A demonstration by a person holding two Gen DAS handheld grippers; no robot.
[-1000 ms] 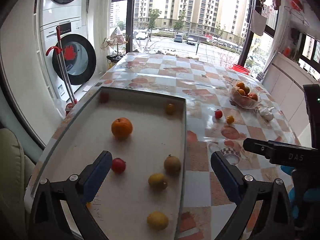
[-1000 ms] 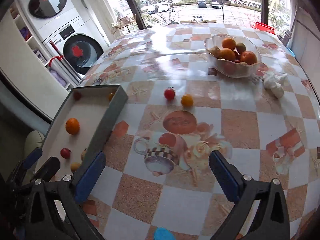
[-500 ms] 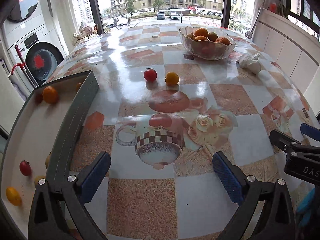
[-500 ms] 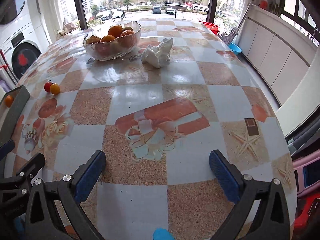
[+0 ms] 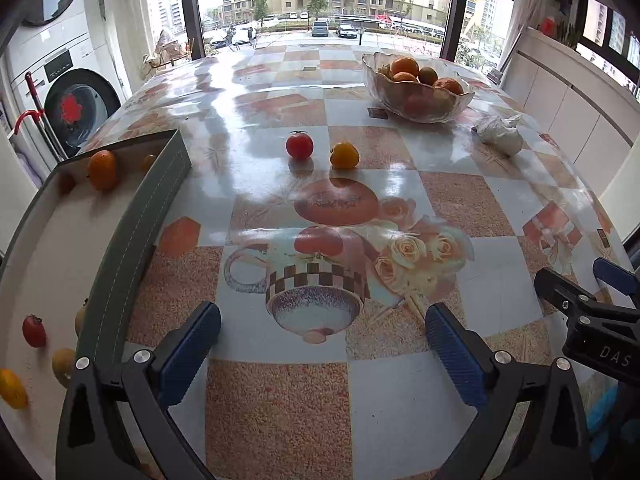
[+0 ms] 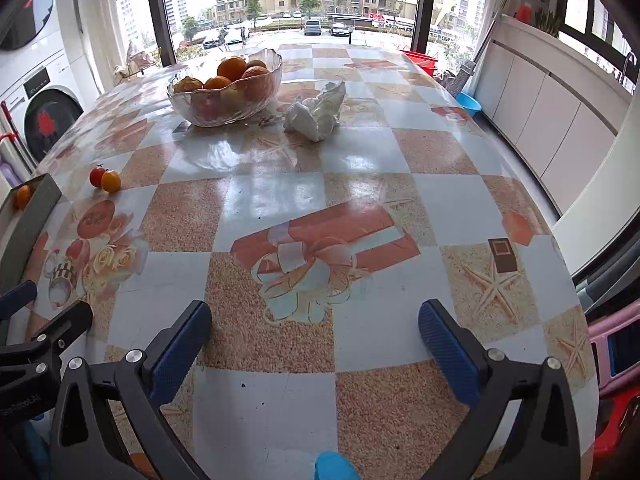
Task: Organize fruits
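Observation:
A red tomato (image 5: pixel 299 145) and a small yellow-orange fruit (image 5: pixel 344 155) lie loose side by side on the table; both also show in the right wrist view, the tomato (image 6: pixel 96 175) and the yellow fruit (image 6: pixel 111 181). A glass bowl (image 5: pixel 416 110) holds oranges and other fruit at the back; it also shows in the right wrist view (image 6: pixel 212 114). A grey tray (image 5: pixel 132 232) at the left holds an orange (image 5: pixel 102 164) and several small fruits. My left gripper (image 5: pixel 320 344) is open and empty, low over the near table. My right gripper (image 6: pixel 314 344) is open and empty.
A crumpled white bag (image 5: pixel 500 134) lies right of the bowl, also in the right wrist view (image 6: pixel 316 114). Washing machines (image 5: pixel 72 92) stand left of the table. White cabinets (image 6: pixel 552 116) run along the right. The table's right edge (image 6: pixel 560 240) drops off.
Both grippers have swung to the right. The left view went from over the tray to the table's middle; the right view went from the tray side to the bowl and right edge.

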